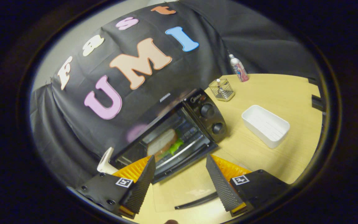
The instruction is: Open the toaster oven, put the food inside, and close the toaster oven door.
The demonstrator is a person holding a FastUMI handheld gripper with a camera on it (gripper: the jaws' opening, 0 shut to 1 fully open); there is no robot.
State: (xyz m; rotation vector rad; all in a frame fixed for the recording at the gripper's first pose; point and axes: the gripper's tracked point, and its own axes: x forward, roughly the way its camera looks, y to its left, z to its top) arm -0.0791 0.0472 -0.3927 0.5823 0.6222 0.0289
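The gripper (180, 166) is spread wide, grasping nothing, at lower centre. Just beyond, mid-frame, the toaster oven (179, 130) stands open with the sandwich (163, 143) inside.

I see my gripper (180, 177) with its 2 fingers spread wide over the lowered glass door (194, 194) of the toaster oven (197, 121), whose mouth just ahead is partly taken by the sandwich (163, 143), while bare table (291, 96) lies around the white tray (266, 126).
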